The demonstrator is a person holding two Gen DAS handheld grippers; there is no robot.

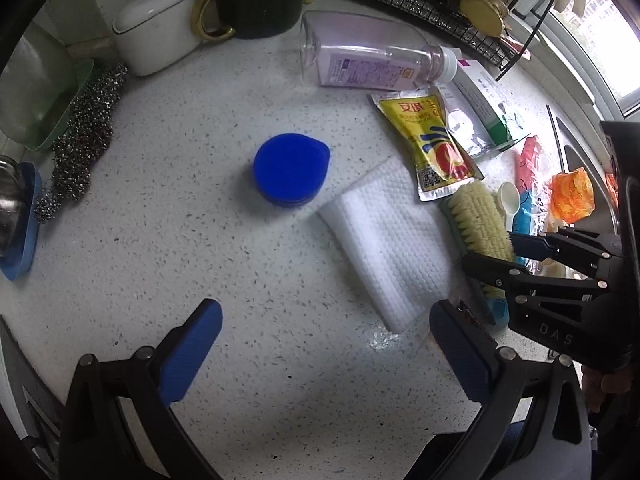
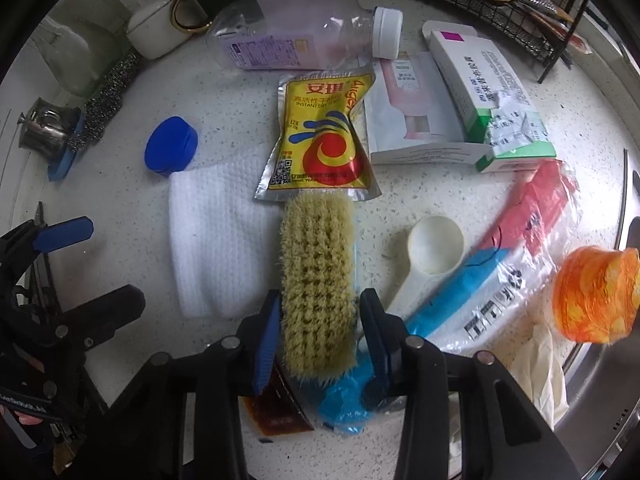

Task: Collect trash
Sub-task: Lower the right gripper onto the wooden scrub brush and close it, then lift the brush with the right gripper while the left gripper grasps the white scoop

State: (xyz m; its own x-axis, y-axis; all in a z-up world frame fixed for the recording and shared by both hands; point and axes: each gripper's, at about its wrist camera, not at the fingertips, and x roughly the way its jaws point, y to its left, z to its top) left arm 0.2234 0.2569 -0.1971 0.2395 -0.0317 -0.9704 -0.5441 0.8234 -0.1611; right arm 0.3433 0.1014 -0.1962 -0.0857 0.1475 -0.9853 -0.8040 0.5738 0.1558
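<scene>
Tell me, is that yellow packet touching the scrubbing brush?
Touching. The right wrist view shows the yellow packet's bottom edge overlapping the bristle end of the brush, with no counter showing between them.

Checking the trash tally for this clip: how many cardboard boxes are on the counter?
2: a green-and-white box at the back right, and a flattened white box partly under it, beside the yellow sachet. More may be hidden.

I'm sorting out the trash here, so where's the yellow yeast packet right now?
In the right wrist view the yellow yeast packet lies mid-counter, just below the lying plastic bottle and above the scrub brush, its corner over the white cloth.
</scene>
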